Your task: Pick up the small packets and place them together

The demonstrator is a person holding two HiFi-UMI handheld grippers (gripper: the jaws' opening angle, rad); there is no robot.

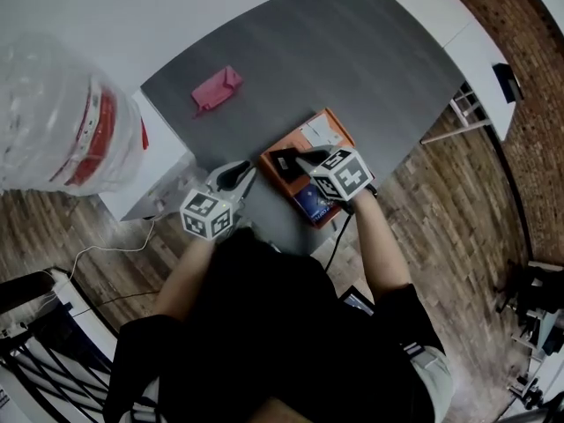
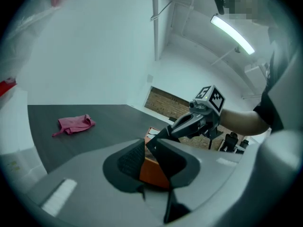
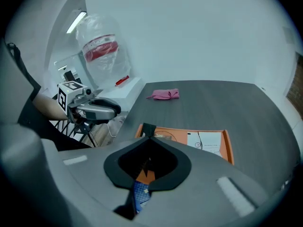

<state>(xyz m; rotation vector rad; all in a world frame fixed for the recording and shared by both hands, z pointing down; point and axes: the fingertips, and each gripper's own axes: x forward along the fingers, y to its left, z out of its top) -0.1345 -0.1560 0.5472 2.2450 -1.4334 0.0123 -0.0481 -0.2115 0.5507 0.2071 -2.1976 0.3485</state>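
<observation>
The small packets [image 1: 310, 203] lie in an orange tray [image 3: 229, 148] at the counter's [image 1: 352, 60] near edge. They look light, flat and slick, so pinching a packet's edge seems safest. The right tongs [image 3: 149, 128] hover above the tray, closed and empty. The left tongs [image 2: 151, 143] are barely apart.

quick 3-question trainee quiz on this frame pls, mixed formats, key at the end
1. True or false: the pink cloth lies in the orange tray.
2. Which gripper has its tips over the tray? A left, B right, C both.
3. Fill in: the packet at the tray's end nearest the person is ___ in colour.
Key: 1 false, it lies on the table; 2 B, the right gripper; 3 blue.
</observation>
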